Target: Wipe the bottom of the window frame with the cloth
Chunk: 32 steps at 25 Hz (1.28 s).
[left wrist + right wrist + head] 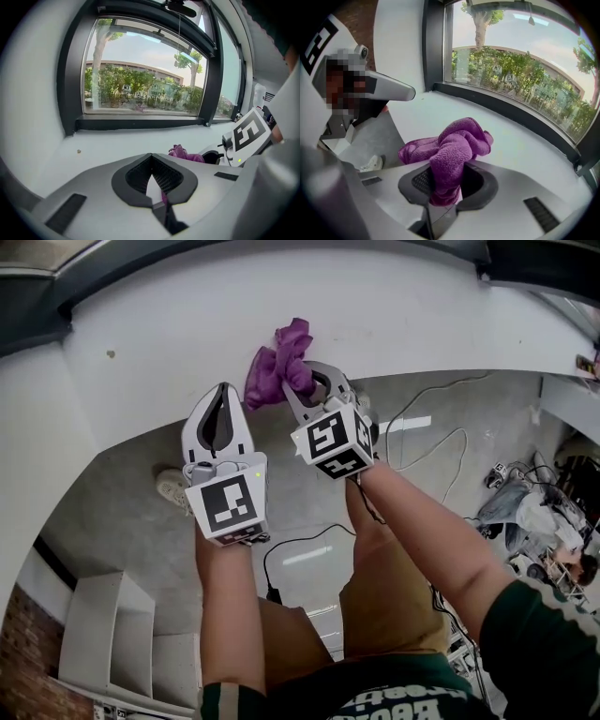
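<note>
- Head view: the left gripper (pixel 223 395) is at the left, tips toward the white sill (pixel 422 324) and just short of its near edge.
- In the left gripper view, the left gripper (pixel 151 157) has its jaws pressed together at the tips with nothing pinched. A thin purple sliver low in the gap is probably the cloth seen beyond the jaws, not a grip.
- The purple cloth (pixel 277 367) is bunched over the near edge of the sill, just right of the left gripper's tips.
- The right gripper (pixel 302 382) is just beside the left one and a little further forward. In the right gripper view, the right gripper (pixel 443 187) pinches the cloth (pixel 459 140) between its pads. Most of the fabric stands up in a wad ahead of the jaws.
- Governing relation: the bottom rail of the window frame (pixel 525 119) lies ahead of the cloth, at the far side of the sill. Bare sill separates them; they are well apart and not touching.
- The rail's long axis runs crosswise to the jaws, from the upper left to the lower right of the right gripper view.
- Judgement: the right gripper, as the cloth carrier, is the nearer tool. The next move requires a forward reach to the rail, then a stroke along its length.
</note>
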### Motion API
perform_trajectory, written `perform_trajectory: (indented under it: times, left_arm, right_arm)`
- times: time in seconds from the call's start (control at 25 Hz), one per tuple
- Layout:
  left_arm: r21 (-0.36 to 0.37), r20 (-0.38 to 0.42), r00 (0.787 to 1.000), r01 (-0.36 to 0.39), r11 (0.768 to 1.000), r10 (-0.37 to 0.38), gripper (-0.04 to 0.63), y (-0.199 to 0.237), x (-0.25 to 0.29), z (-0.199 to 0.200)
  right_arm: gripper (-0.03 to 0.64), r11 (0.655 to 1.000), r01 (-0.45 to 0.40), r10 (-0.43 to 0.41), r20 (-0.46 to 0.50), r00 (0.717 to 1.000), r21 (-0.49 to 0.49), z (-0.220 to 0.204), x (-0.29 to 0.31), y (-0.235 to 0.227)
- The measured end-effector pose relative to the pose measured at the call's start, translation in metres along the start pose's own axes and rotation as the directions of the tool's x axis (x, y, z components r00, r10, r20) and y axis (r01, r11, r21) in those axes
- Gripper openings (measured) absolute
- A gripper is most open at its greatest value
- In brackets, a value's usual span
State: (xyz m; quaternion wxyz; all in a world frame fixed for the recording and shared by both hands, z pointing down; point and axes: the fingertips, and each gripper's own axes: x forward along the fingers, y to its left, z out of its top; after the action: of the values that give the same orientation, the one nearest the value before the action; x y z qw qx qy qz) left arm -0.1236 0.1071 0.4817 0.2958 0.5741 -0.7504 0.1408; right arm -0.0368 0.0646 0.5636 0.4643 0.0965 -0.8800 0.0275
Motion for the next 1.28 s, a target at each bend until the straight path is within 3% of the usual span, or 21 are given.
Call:
perform_trajectory:
  times: [0.96, 1.28]
  left_arm:
    - [-0.086, 0.032, 0.987, -0.152, 0.985, 0.155, 0.008, 0.125, -0.058, -0.016]
    - [-0.075, 0.043, 0.977, -0.205, 0.976, 0.209, 0.008, 0.164, -0.083, -0.016]
  right_arm:
    - [0.103, 0.985, -0.127, 0.131, 0.031, 0.991, -0.118, 0.09, 0.054, 0.118]
    - [0.103, 0.972, -0.178, 0.189, 0.064, 0.98, -0.155, 0.125, 0.073, 0.164]
